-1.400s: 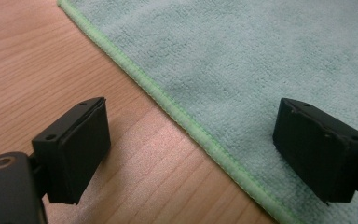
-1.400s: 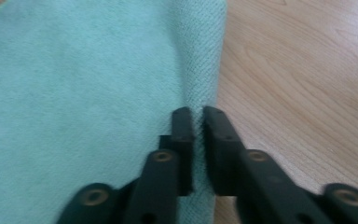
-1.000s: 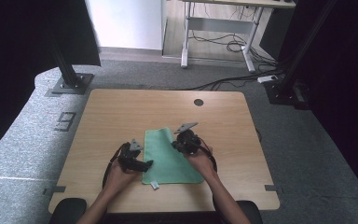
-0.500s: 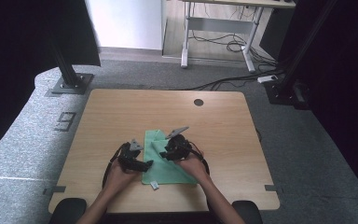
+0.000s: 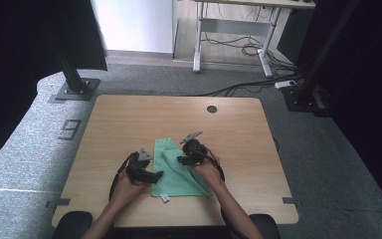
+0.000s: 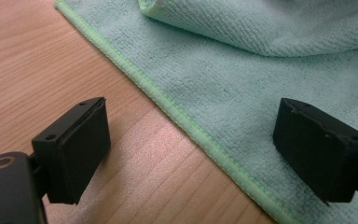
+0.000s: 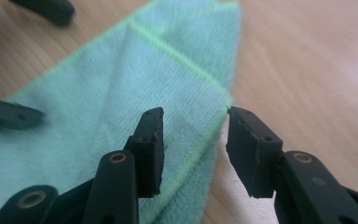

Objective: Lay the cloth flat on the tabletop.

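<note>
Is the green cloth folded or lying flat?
Partly folded. The green cloth has its right side turned over onto itself: a rounded fold shows in the left gripper view, over the flat layer.

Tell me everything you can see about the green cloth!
The green cloth is a soft, fuzzy, mint-green towel with a brighter green stitched edge and a small white tag at its near corner. It lies on the wooden table, partly folded, with one flap doubled over the top. The left gripper is open, its jaws either side of the cloth's left edge. The right gripper is open over the folded flap. Whether either touches it is unclear.
</note>
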{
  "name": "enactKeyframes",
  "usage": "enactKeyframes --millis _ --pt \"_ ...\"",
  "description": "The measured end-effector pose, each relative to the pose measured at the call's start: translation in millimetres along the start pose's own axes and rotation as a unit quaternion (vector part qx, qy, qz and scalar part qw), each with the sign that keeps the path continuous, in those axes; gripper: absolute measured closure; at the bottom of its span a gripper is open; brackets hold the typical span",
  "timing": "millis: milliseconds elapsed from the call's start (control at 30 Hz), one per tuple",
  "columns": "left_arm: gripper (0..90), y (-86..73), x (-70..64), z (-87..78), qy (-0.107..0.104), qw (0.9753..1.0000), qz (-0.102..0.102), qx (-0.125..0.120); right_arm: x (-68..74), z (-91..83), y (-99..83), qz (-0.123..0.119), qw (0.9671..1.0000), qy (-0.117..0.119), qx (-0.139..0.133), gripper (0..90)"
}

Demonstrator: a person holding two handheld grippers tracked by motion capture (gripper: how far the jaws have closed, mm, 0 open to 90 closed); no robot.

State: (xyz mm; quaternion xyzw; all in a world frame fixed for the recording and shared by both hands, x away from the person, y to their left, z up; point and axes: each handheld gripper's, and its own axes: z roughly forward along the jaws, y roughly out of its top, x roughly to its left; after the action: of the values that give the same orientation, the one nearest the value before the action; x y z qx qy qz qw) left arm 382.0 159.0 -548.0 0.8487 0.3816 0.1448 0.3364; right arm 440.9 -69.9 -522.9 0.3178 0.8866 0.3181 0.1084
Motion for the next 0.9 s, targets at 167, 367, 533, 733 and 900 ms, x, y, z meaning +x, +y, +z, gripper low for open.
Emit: enactKeyframes --millis 167,367,533,733,900 --pt "10.9 0.0 0.0 0.0 0.000 1.0000 0.000 0.000 1.8 -0.2 -1.9 0.001 0.9999 -0.014 -0.006 77.9" --pt "10.9 0.0 -0.1 0.0 0.000 1.0000 0.000 0.000 -8.6 -19.0 2.3 0.015 0.9994 -0.023 -0.022 87.4" --pt "10.9 0.0 0.0 0.0 0.000 1.0000 0.000 0.000 -13.0 -22.1 1.6 0.024 0.9992 -0.007 -0.030 76.0" --pt "10.9 0.0 0.0 0.0 0.000 1.0000 0.000 0.000 -1.9 0.5 0.6 0.008 0.9999 0.003 -0.006 75.1" --pt "10.9 0.0 0.0 0.0 0.000 1.0000 0.000 0.000 -1.3 1.7 0.2 0.007 1.0000 0.000 -0.003 85.9"
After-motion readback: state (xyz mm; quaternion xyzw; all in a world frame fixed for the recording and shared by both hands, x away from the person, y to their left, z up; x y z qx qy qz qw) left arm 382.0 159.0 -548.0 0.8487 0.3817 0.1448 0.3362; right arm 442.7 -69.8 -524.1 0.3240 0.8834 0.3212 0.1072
